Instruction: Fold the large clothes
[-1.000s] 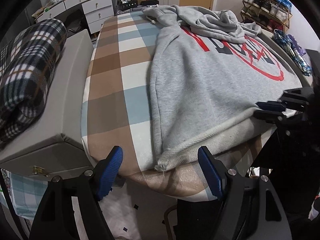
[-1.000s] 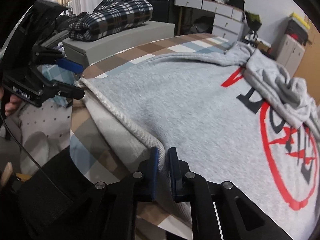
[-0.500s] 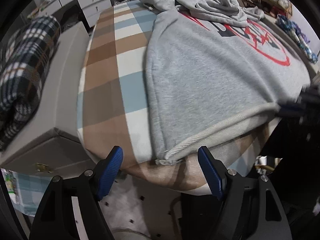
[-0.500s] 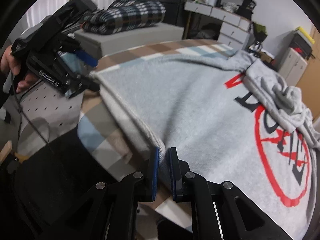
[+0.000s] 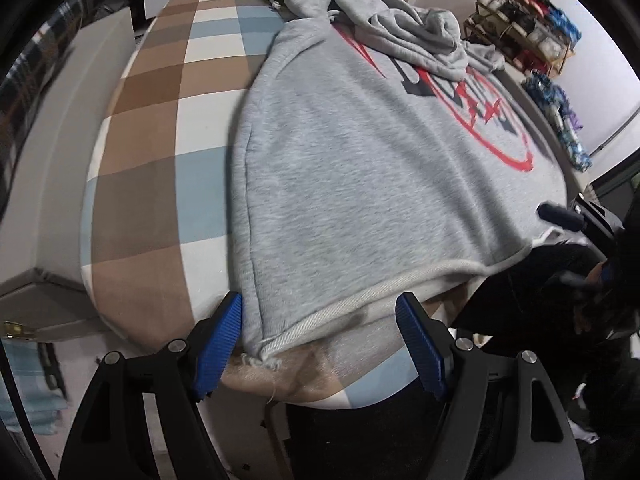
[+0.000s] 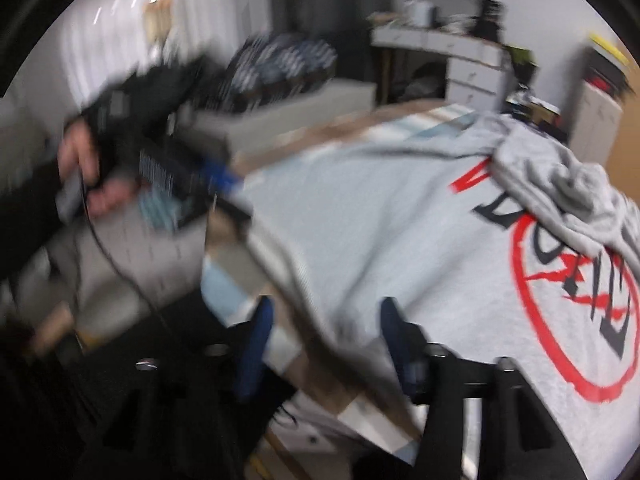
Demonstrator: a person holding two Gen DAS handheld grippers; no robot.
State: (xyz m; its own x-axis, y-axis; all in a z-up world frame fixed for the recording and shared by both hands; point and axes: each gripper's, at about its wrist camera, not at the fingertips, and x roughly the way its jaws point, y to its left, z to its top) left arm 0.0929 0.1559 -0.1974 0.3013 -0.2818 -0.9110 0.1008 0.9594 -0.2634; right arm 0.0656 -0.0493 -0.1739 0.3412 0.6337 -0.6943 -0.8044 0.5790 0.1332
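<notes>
A grey sweatshirt [image 5: 360, 180] with a red ring print lies flat on the checked cover [image 5: 160, 140], its sleeves and hood bunched at the far end. My left gripper [image 5: 320, 320] is open over the near-left hem corner, which lies between the fingers with no pad pressing on it. In the blurred right wrist view, my right gripper [image 6: 326, 328] is opening, and the sweatshirt [image 6: 400, 220] has its hem loose between the parting fingers. A hand holds the left gripper [image 6: 208, 184] at the hem's other end. The right gripper [image 5: 560, 216] shows at the hem's right end.
A grey padded bench [image 5: 68, 128] runs along the left of the cover, with a folded plaid blanket [image 6: 280, 64] on it. White drawers [image 6: 460, 64] stand at the back. A shoe rack [image 5: 528, 28] stands by the far right wall.
My right gripper's jaws have parted and let go of the hem, and its view has pulled back and blurred. The left gripper has tipped further down over the hem corner.
</notes>
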